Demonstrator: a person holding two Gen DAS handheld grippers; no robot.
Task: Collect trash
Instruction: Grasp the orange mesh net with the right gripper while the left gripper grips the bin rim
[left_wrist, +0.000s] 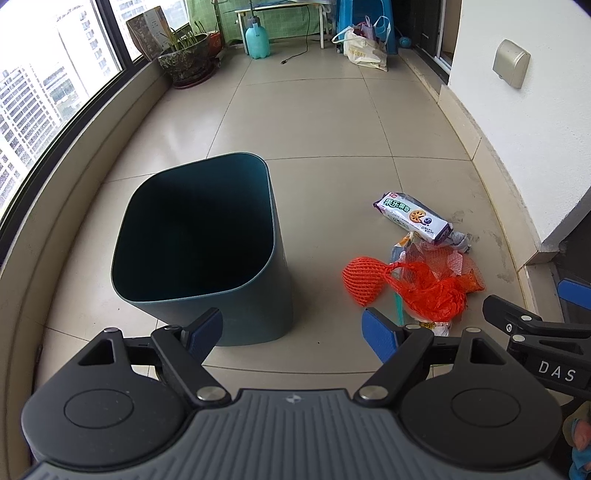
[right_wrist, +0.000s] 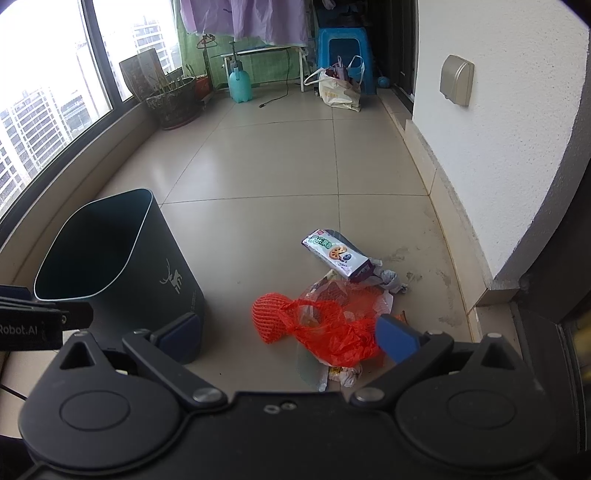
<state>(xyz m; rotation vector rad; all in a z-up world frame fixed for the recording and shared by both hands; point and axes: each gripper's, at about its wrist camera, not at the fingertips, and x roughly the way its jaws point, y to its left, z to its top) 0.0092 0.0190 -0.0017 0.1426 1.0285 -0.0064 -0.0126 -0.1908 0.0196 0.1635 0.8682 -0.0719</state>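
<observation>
Both are spread wide and hold nothing: the left hand-held gripper (left_wrist: 293, 332) hangs above the beige tiled floor (left_wrist: 317, 122) near the dark teal plastic trash bin (left_wrist: 199, 236), the right hand-held gripper (right_wrist: 290, 332) over the orange-red mesh net bag (right_wrist: 314, 325). Just behind the bag lies a white and purple biscuit wrapper (right_wrist: 336, 256) touching crumpled grey paper (right_wrist: 389, 280). Far away stands a potted plant (right_wrist: 171, 99).

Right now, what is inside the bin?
Nothing shows inside the bin: the left wrist view looks down into a dark interior with no trash visible. The near part of its bottom is hidden by the wall, and shadow covers the rest.
</observation>
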